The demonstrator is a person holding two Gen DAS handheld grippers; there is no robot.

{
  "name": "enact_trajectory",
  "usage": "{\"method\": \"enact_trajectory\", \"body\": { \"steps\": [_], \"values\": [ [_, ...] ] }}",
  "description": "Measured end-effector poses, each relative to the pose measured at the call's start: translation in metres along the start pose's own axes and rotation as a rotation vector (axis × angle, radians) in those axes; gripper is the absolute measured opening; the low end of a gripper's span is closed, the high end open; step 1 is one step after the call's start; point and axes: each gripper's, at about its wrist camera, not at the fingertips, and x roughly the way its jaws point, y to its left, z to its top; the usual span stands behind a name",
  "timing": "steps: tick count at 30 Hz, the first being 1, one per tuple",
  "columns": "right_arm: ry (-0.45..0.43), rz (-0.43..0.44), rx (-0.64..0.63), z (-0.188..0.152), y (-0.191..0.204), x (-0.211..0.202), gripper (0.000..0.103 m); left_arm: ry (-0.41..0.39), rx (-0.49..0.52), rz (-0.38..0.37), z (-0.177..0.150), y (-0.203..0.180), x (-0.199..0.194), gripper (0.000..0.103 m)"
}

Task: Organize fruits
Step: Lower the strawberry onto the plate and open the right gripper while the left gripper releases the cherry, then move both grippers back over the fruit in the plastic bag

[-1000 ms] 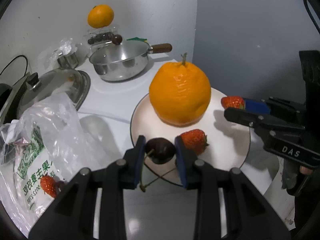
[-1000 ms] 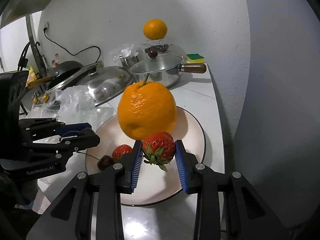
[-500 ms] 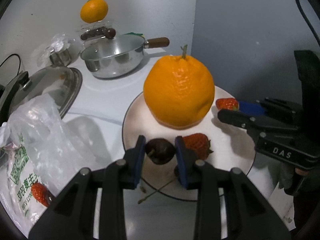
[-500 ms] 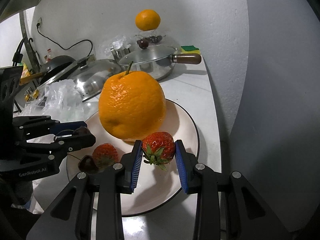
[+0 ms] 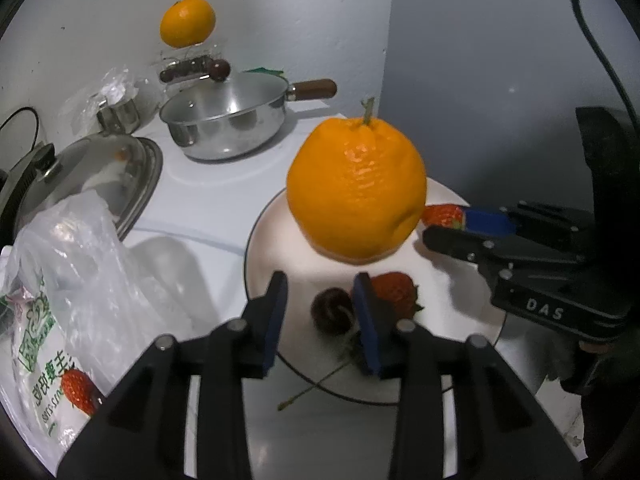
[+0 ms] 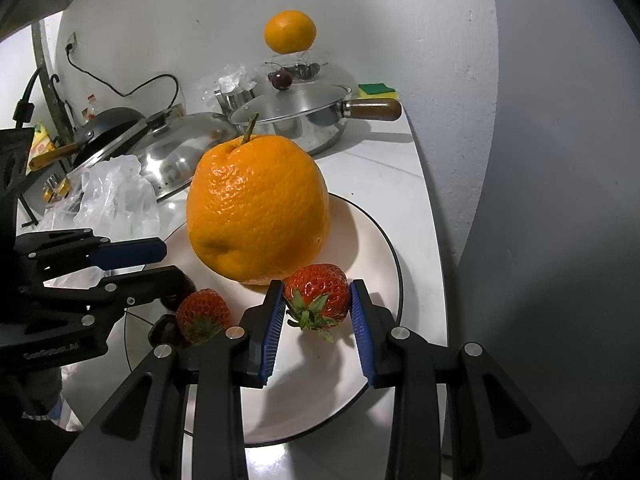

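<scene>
Now left fingers (image 5: 320, 312) just opened, cherry (image 5: 333, 315) loose between; right fingers (image 6: 318, 316) clamp strawberry (image 6: 318, 295).

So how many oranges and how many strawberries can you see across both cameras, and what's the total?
Oranges: 2 (large stemmed orange on the round white plate; small orange at the back by the wall)
Red strawberries: 3 (plate strawberry; gripped strawberry in the right gripper fingers; bagged strawberry in the clear plastic bag)
Total: 5
</scene>
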Motion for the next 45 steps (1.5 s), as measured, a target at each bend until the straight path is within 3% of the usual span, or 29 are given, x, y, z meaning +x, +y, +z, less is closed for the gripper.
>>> {"method": "enact_trajectory", "body": {
  "steps": [7,11,45],
  "values": [
    [0.007,-0.017,0.007,0.000,0.004,-0.003,0.039,-0.021,-0.007,0.003,-0.002,0.001,-0.010,0.041],
    [-0.003,-0.026,0.011,0.000,0.006,-0.009,0.041,-0.035,-0.024,-0.013,-0.004,0.004,-0.017,0.053],
    [-0.077,-0.024,-0.057,0.009,0.072,-0.055,0.042,-0.150,-0.083,0.036,-0.037,0.039,-0.098,0.054]
  ]
}}
